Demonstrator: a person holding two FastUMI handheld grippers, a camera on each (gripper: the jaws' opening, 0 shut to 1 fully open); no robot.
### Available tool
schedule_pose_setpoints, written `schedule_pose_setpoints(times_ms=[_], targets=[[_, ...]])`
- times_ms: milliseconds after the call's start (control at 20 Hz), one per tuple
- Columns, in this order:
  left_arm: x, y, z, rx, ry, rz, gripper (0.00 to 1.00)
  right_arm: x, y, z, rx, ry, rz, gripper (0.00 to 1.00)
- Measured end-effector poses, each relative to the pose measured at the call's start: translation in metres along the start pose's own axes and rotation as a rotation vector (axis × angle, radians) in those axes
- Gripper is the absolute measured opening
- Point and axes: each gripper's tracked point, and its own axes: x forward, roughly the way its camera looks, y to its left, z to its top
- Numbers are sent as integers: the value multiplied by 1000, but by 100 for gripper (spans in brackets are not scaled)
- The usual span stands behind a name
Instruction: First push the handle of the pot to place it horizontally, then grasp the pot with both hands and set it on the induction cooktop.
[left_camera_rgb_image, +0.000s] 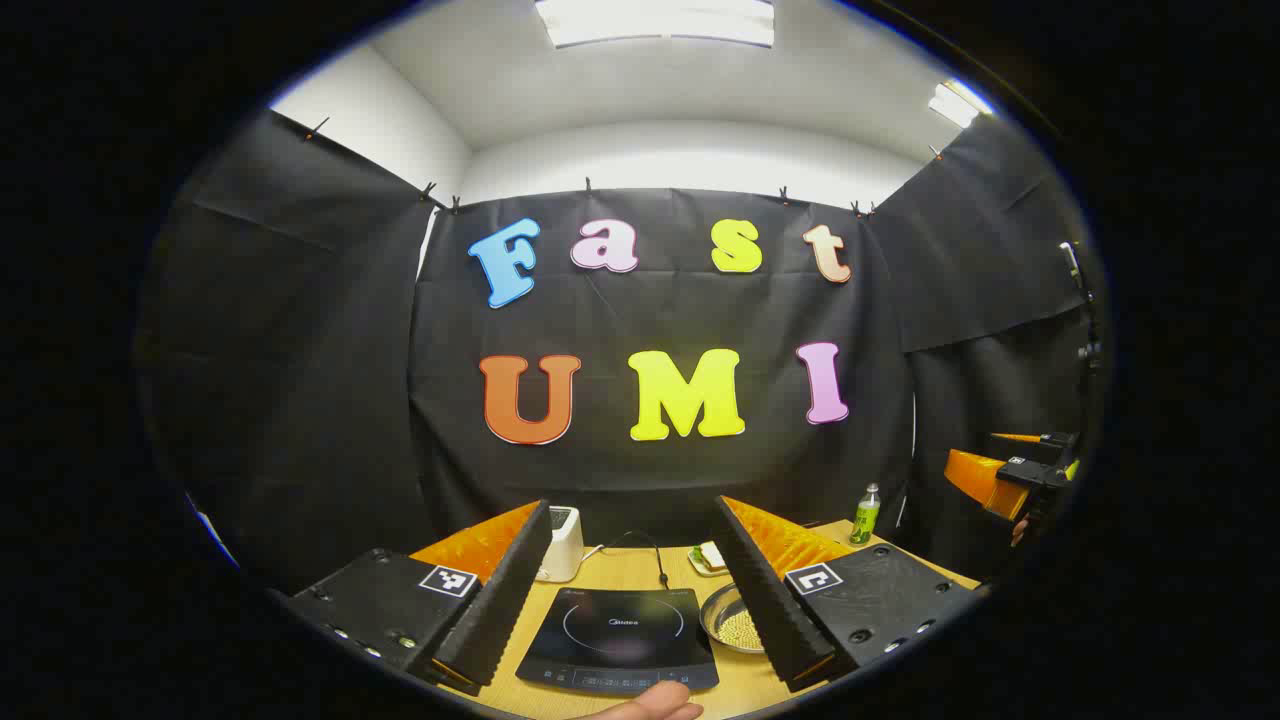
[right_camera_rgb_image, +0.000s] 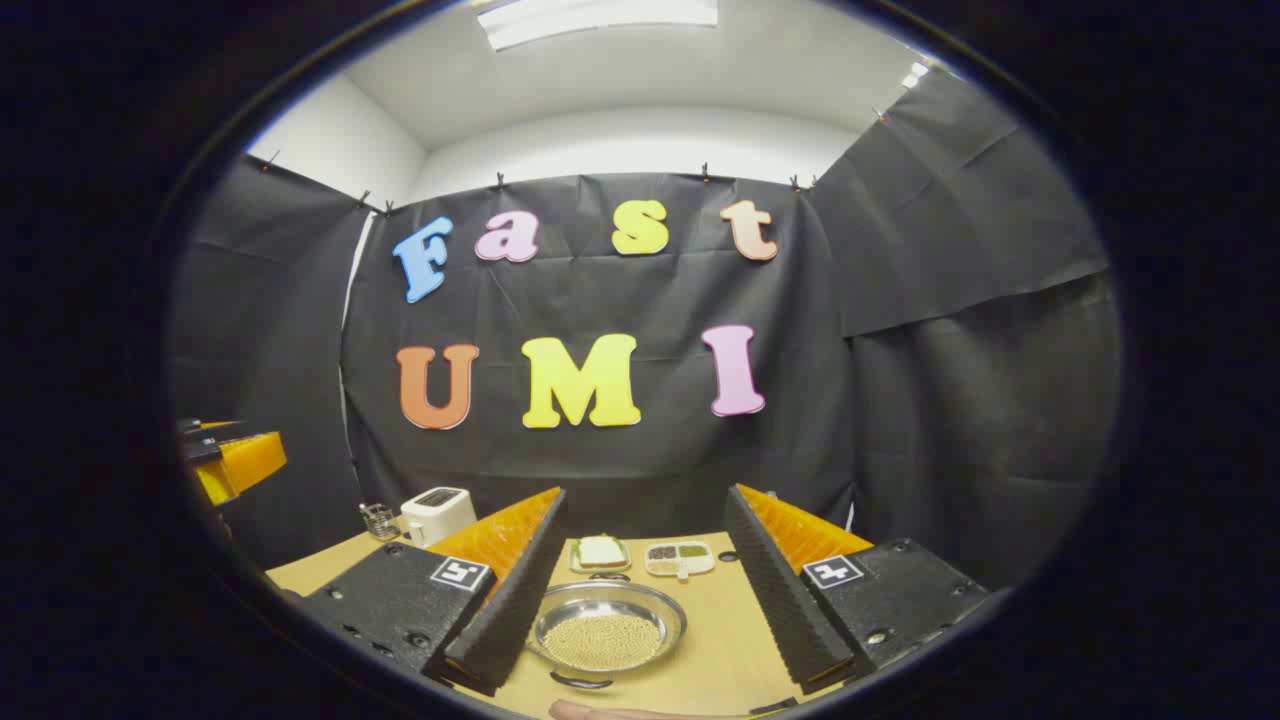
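Observation:
A shallow steel pot (right_camera_rgb_image: 605, 630) holding pale grains sits on the wooden table (right_camera_rgb_image: 720, 640), low between my right gripper's (right_camera_rgb_image: 645, 495) open fingers. One dark loop handle (right_camera_rgb_image: 580, 682) faces me and another sits at the pot's far rim. In the left gripper view the pot (left_camera_rgb_image: 728, 622) lies just right of the black induction cooktop (left_camera_rgb_image: 620, 640), partly hidden by a finger (left_camera_rgb_image: 760, 590). My left gripper (left_camera_rgb_image: 632, 508) is open above the cooktop, holding nothing. The right gripper (left_camera_rgb_image: 1005, 478) also appears far right, held by a hand.
A white toaster (left_camera_rgb_image: 560, 545) stands behind the cooktop with a black cable (left_camera_rgb_image: 655, 560) beside it. A sandwich plate (right_camera_rgb_image: 598, 552), a divided dish (right_camera_rgb_image: 680, 558) and a green bottle (left_camera_rgb_image: 866, 515) stand at the back. A wire holder (right_camera_rgb_image: 377, 520) is by the toaster. A fingertip (left_camera_rgb_image: 650, 706) shows at the bottom.

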Motion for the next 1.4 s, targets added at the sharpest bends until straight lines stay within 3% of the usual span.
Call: schedule_pose_setpoints(times_ms=[50, 100, 550, 600, 650, 850, 900, 950, 1050, 1150, 1200, 1250, 1300, 1350, 1400], targets=[[0, 0, -1, 8, 2, -5, 96, 1, 2, -1, 0, -2, 5, 99], [0, 1, -2, 14, 2, -2, 96, 1, 1, -1, 0, -3, 6, 95], [-1, 1, -12, 39, 2, 3, 96, 18, 6, -23, 3, 52, 16, 99], [-1, 1, -13, 38, 0, 2, 96, 20, 7, -26, 1, 63, 17, 94], [-1, 2, -13, 36, -1, 1, 96, 21, 8, -29, -1, 70, 16, 99], [-3, 3, -17, 24, 7, 4, 96, 32, 14, -50, -23, 112, 11, 94], [-3, 3, -18, 26, 7, 4, 96, 35, 15, -62, -25, 148, 9, 85], [-4, 2, -18, 29, 8, 4, 96, 39, 19, -75, -23, 187, 25, 85], [-4, 1, -21, 36, 11, -3, 96, 48, 28, -99, -37, 255, 54, 70], [-4, 1, -24, 42, 14, -5, 96, 55, 38, -124, -64, 315, 78, 48], [-3, 4, -26, 42, 15, -1, 96, 59, 44, -134, -57, 347, 91, 27], [-3, 5, -27, 42, 16, 1, 96, 61, 47, -148, -48, 395, 98, 20], [-3, 7, -29, 42, 16, 3, 96, 62, 48, -163, -27, 445, 97, 7], [-2, 8, -32, 44, 21, 6, 96, 62, 55, -176, -14, 497, 113, 0], [-2, 11, -35, 48, 26, 9, 96, 64, 61, -188, -5, 537, 122, 4]])
